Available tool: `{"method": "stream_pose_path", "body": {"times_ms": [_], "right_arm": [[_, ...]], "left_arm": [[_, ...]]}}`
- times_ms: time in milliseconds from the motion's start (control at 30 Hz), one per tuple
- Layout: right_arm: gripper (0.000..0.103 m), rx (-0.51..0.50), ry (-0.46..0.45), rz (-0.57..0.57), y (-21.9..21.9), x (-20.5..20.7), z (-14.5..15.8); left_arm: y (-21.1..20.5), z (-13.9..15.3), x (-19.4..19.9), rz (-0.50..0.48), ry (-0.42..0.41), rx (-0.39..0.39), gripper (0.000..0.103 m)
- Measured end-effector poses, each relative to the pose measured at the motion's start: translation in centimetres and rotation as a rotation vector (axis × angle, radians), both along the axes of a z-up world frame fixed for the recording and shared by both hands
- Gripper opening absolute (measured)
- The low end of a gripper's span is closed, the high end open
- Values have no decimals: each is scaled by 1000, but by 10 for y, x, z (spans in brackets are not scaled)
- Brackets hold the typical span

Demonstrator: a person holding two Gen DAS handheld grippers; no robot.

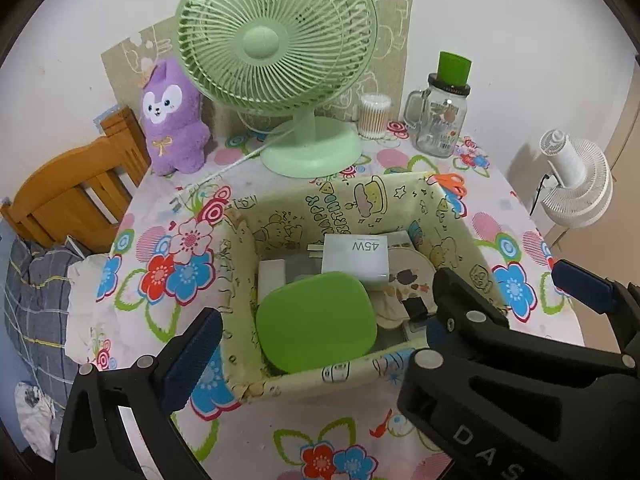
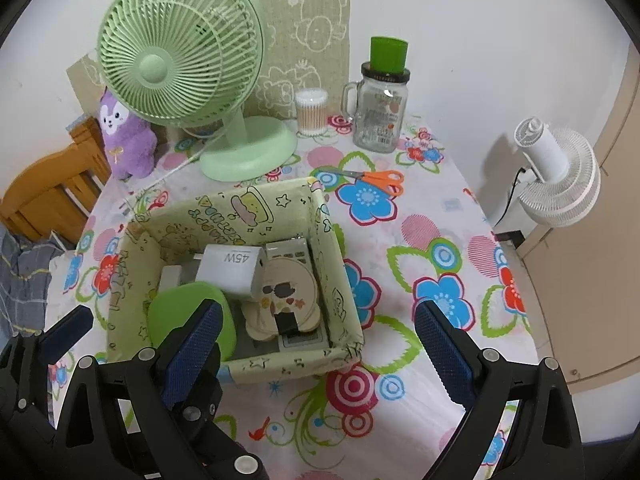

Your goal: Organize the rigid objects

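Both my grippers hang low at the near edge of the worktop [image 2: 440, 216], fingers spread wide and holding nothing. Left gripper [image 1: 316, 352] sits right over the near wall of the box [image 1: 460, 216]; in the left wrist view its left blue pad [image 1: 192, 360] is outside the box's left corner, and the right gripper's finger crosses in front at right. Right gripper [image 2: 320, 352] frames the box's near right corner, one pad [image 2: 196, 352] over the green lid, the other pad [image 2: 444, 352] over bare flowered cloth.

Box is open-topped, lined with cartoon-print paper, standing mid worktop. Inside it: green rounded lid [image 1: 316, 320] nearest me on the left, tilted against the near wall; white charger [image 1: 356, 260] marked 45W behind it, prongs pointing left; a small white block [image 1: 272, 276] to its left; a round beige cartoon-print piece [image 2: 288, 292] on the right, lying over a grey remote [image 2: 292, 252] along the right wall. A small black item [image 2: 286, 322] sits on the beige piece, can't tell what it is.

Outside the box: orange scissors [image 2: 376, 180] just beyond its far right corner. Green desk fan [image 2: 180, 44] behind the box, purple plush toy [image 2: 124, 136] to its left, cotton swab tub [image 2: 311, 112] and glass jar [image 2: 378, 116] with a green cup [image 2: 389, 54] on top at far right. White fan [image 2: 560, 172] stands off the worktop at right, wooden chair [image 1: 72, 184] at left.
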State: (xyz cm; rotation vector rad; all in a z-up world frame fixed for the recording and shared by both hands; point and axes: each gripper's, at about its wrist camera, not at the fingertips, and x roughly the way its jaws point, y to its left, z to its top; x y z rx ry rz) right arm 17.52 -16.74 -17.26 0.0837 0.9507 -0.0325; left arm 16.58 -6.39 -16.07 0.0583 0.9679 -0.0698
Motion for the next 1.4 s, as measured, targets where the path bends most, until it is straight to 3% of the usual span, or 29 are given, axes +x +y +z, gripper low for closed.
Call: {"method": "stream_pose_path", "body": {"times_ms": [433,767,1400], "right_arm": [[98,-4,-50,37,6,-36,38],[98,4,-100,20,1,-64,73],[98,63,-181,8,-19,-118,155]], "left_arm": [[11,36,-34,-15,-44,-17,103],[35,68,-55,40,-78,-16,103],[53,156,-108,38,-210,-24,103]]}}
